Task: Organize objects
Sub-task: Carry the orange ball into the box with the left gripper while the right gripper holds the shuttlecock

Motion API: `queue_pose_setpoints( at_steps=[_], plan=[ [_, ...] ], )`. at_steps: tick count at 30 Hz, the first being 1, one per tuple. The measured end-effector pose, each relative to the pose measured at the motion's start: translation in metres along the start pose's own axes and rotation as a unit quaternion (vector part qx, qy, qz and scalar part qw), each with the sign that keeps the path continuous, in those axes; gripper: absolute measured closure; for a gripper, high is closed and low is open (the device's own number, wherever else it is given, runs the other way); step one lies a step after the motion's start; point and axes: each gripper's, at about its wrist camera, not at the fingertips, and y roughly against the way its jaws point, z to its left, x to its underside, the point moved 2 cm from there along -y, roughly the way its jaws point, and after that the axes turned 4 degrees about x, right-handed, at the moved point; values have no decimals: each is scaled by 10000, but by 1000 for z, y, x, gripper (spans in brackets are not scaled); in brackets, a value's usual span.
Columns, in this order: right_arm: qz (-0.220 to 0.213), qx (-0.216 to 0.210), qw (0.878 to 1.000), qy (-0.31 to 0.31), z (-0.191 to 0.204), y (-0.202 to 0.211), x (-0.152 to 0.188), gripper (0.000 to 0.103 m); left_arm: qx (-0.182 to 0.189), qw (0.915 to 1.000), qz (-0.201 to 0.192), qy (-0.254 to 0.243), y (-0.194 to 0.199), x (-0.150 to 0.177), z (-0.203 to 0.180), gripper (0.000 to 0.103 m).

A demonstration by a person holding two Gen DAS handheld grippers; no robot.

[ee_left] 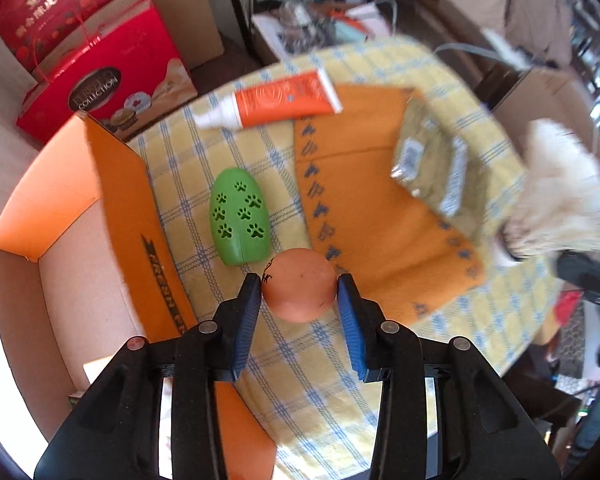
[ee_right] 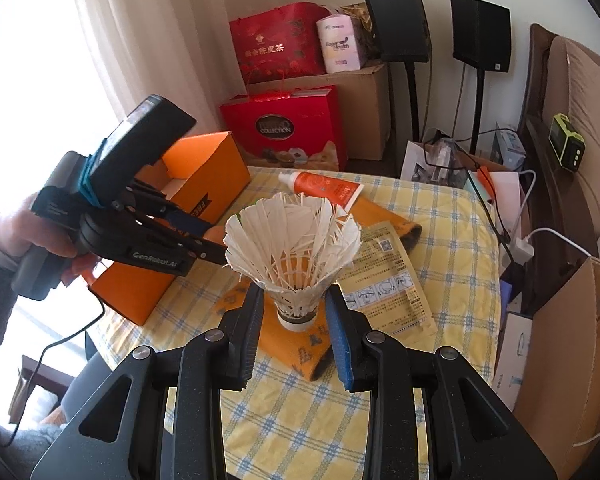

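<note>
Left gripper (ee_left: pixel 299 292) points steeply down, fingers closed on the orange ball (ee_left: pixel 299 289) at the lower centre of the left wrist view, a blue pad touching each side at its widest line. Whether the ball has cleared the checked cloth (ee_left: pixel 300 368) on the desk, cannot tell.

Right gripper (ee_right: pixel 294 312) has its fingers narrowed on the cork base of the shuttlecock (ee_right: pixel 293 248), centre of the right wrist view, feathers up and clear of the pads.

Step in hand, as I read it: carry the ball to the orange box (ee_left: pixel 120 216) at the left of frame.
- Keep the squeeze steady; a round ball will likely roll out if the grip drifts off centre.
- Lift straight before traversing so it clears the green paw-print toy (ee_left: pixel 239 216) just above it in frame.
- Clear the box wall, then release low inside.
- Keep the right side parked; feathers crush easily.

Count on the desk:
- ball: one
- green toy: one
- orange tube (ee_left: pixel 268 104): one, upper centre
- printed sachet (ee_left: pixel 432 164): one, right
- orange cloth (ee_left: pixel 380 208): one, under the sachet
- shuttlecock: one
- box: one
</note>
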Motion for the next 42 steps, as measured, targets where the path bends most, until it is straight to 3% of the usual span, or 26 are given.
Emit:
queue_pose_setpoints(
  at_steps=[4, 9, 17, 27, 35, 42],
  plan=[
    [-36, -5, 10000, 56, 10, 1, -6, 72, 417, 9974, -555, 175, 38, 11, 8, 67],
    [-83, -30, 9998, 165, 26, 3, -18, 72, 465, 9927, -1026, 425, 69, 24, 35, 67],
    [-176, -179, 9989, 390, 67, 2, -42, 72, 405, 9866, -1386, 757, 109, 60, 75, 67],
    [-74, -507, 9963, 685, 133, -24, -68, 72, 113, 9805, -1488, 1282, 120, 102, 143, 67],
    [114, -818, 9928, 873, 188, -56, -81, 72, 19, 9761, -1313, 1733, 100, 127, 195, 67],
    [349, -1126, 9890, 892, 223, -80, -83, 72, -20, 9758, -1093, 1892, 78, 147, 215, 67]
  ],
)
